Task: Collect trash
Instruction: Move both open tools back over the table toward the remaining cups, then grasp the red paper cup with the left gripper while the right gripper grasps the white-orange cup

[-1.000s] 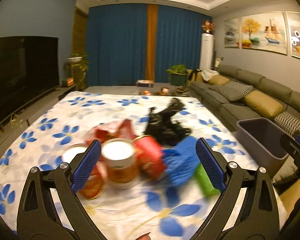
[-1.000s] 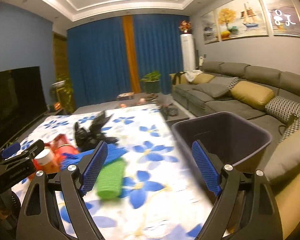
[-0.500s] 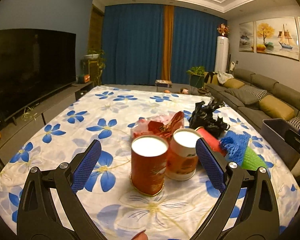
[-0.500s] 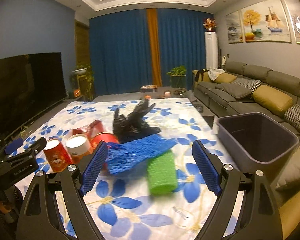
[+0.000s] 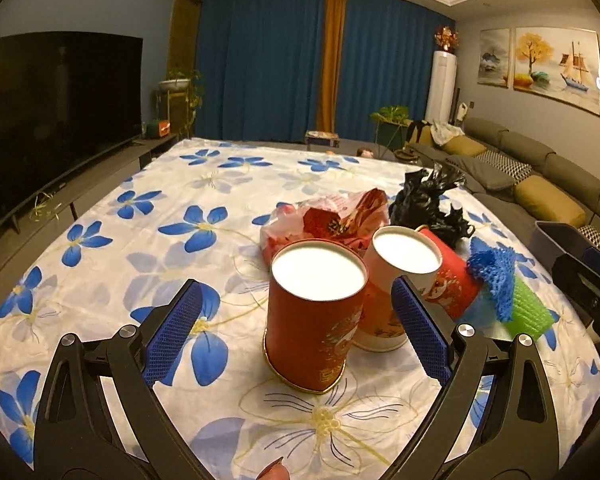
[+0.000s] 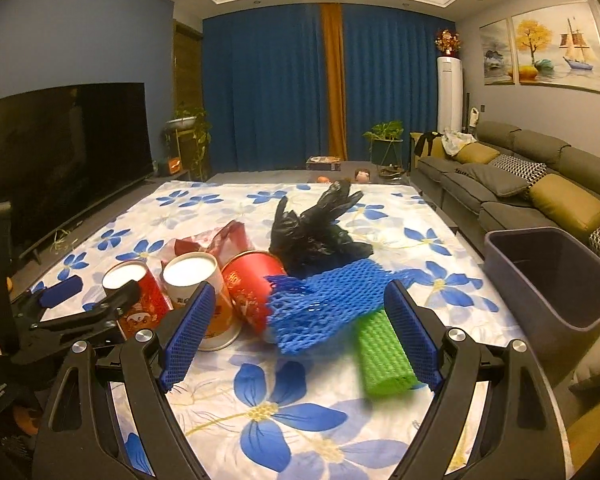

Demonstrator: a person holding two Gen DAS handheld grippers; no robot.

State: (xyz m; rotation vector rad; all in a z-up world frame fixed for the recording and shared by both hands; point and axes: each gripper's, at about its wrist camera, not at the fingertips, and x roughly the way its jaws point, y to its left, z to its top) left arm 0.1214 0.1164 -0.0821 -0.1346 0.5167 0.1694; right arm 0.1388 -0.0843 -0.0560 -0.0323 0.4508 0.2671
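Your left hand-held gripper (image 5: 296, 332) is wide apart around the red can (image 5: 314, 312). Your right hand-held gripper (image 6: 300, 334) is apart too, by the blue net (image 6: 324, 300), left of the bin (image 6: 556, 276).

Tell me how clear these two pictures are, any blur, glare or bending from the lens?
Left wrist view: sharp on the red can, warm dim room light, no strong glare, curtains and ceiling lines bowed by the fisheye. Right wrist view: mostly sharp, but the green foam roll is slightly smeared, the ceiling light glows bright, and the dark corners vignette.
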